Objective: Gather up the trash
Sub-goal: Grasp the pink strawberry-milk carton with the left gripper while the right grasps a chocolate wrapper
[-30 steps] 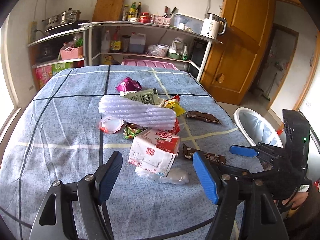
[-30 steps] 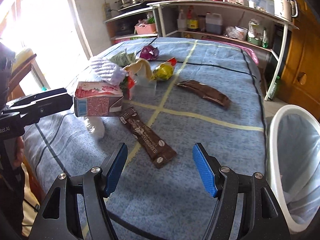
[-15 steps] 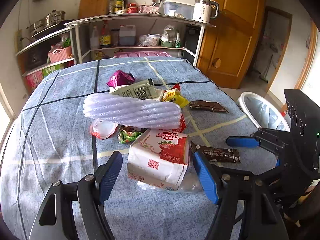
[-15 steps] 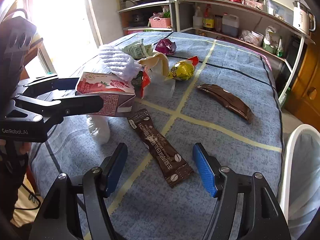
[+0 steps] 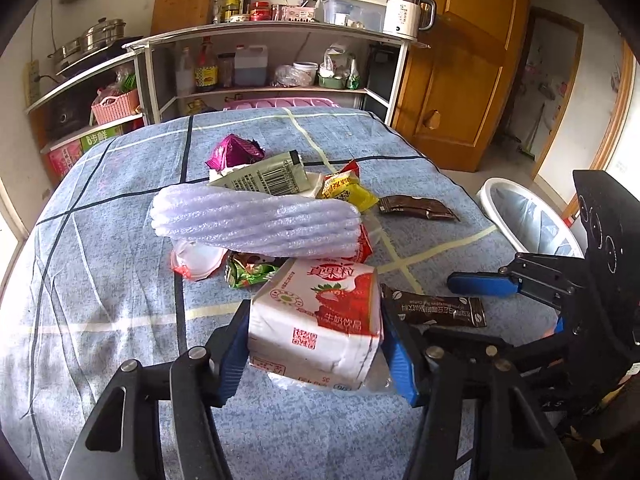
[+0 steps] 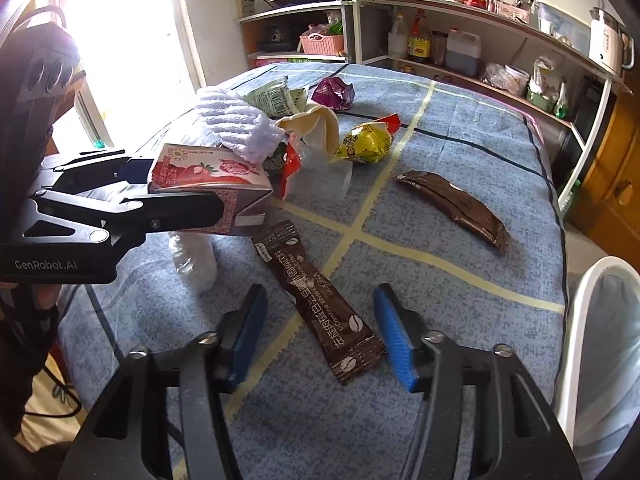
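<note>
table: blue checked cloth, trash heap at centre
bin: white, lined, off table edge at 3 o'clock in right view
foam sheet: ribbed white roll on top of heap, 12 o'clock of carton
milk carton: strawberry print, near edge of heap, over clear plastic
left gripper: closing, both blue pads against carton sides
coffee sachet: brown, flat on table, lower end between right pads
right gripper: closing, about half open, pads not touching sachet
</note>
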A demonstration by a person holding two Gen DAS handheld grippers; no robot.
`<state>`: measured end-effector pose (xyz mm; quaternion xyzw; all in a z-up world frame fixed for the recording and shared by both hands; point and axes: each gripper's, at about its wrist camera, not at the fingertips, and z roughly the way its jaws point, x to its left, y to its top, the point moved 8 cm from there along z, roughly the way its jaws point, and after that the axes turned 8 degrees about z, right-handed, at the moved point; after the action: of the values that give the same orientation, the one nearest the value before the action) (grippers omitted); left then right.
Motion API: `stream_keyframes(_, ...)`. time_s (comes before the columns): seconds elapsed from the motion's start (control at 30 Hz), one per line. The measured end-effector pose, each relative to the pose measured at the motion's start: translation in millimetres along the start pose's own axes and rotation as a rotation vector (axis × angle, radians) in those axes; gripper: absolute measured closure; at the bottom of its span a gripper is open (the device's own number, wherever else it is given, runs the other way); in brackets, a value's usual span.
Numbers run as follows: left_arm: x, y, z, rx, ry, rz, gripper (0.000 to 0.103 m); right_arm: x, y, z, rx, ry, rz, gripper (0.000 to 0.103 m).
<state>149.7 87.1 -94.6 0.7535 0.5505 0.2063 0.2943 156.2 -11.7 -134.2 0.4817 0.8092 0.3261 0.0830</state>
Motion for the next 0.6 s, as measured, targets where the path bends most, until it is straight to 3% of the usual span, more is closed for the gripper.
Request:
stream_keyframes(0.07,-2,0,0,-0.001,-0.005,0.000,0.051,0,-1,-1,-0.001,0.001,-0.001,0.063)
stream_keyframes(0.2,-4,0,1,-0.001,-0.001,0.004,0.052,0,-4,-3,-0.006,-0.001,-0.002,0.074)
stream_keyframes(0.6,-6,-1,-5,-0.015,0.009,-0.005,0.052,3,-12,-12,-0.025,0.008,0.002,0.083)
